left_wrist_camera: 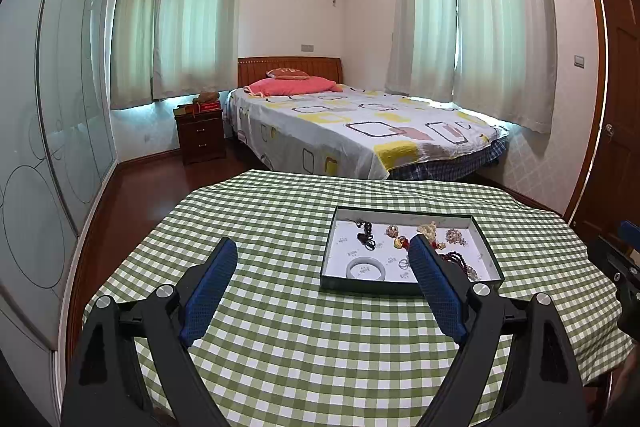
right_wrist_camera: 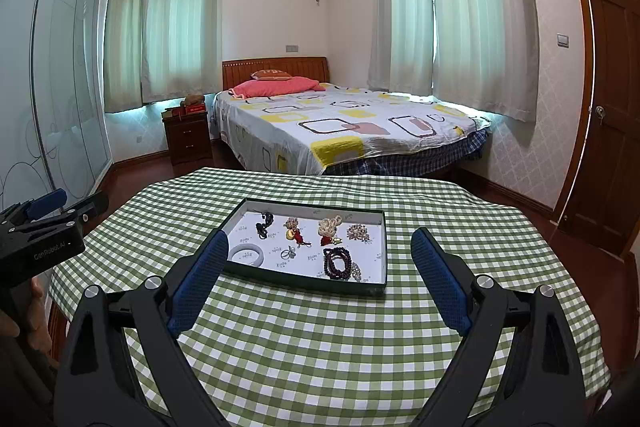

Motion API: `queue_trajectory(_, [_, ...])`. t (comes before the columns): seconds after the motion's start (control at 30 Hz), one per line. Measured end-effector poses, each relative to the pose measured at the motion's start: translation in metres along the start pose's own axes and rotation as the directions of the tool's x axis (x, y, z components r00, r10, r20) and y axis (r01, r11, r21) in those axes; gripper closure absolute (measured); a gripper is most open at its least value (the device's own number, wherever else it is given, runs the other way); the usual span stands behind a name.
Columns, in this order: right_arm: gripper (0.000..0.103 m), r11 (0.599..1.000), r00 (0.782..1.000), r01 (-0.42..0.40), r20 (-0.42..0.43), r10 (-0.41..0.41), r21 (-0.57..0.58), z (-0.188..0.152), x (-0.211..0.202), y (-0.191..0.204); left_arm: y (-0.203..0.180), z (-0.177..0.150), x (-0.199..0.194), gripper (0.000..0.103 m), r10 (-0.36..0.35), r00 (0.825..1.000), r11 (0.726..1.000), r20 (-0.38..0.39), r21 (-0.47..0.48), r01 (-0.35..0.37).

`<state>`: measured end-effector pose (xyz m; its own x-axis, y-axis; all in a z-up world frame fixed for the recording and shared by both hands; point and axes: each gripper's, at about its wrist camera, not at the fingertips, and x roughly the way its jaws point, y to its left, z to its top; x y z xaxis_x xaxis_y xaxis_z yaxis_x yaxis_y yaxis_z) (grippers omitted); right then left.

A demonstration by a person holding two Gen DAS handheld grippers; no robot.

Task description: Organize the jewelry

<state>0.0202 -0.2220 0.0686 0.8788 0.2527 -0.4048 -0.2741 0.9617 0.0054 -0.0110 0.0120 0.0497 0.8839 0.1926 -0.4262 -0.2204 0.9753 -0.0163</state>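
1. Two grippers hover over a table [right_wrist_camera: 320, 347] in a green-and-white checked cloth; the left gripper [left_wrist_camera: 324, 259] and right gripper [right_wrist_camera: 320, 247] both stand with jaws wide, nothing between the pads.
2. Bare cloth lies all round the tray [right_wrist_camera: 384, 247], which sits near the table's middle, well clear of every edge. Floor separates the table from the bed [right_wrist_camera: 340, 131] at 12 o'clock.
3. In the dark-rimmed, white-lined tray: a pale bangle [right_wrist_camera: 246, 254] at 8 o'clock, dark red beads [right_wrist_camera: 337, 261] at 5 o'clock, a cream bead cluster [right_wrist_camera: 329, 225] at 1 o'clock, a black cord piece [right_wrist_camera: 264, 223] at 10 o'clock.
4. The left gripper's body reads "GenRobot.AI".
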Motion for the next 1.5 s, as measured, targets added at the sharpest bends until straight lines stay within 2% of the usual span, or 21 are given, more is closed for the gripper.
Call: queue_trajectory(1.5, [0.013,1.000,1.000,-0.003,-0.016,0.003,-0.003,-0.0059,0.0054,0.0007,0.0025,0.0011,-0.0015,0.019,-0.005,1.000,1.000,0.003,-0.008,0.005])
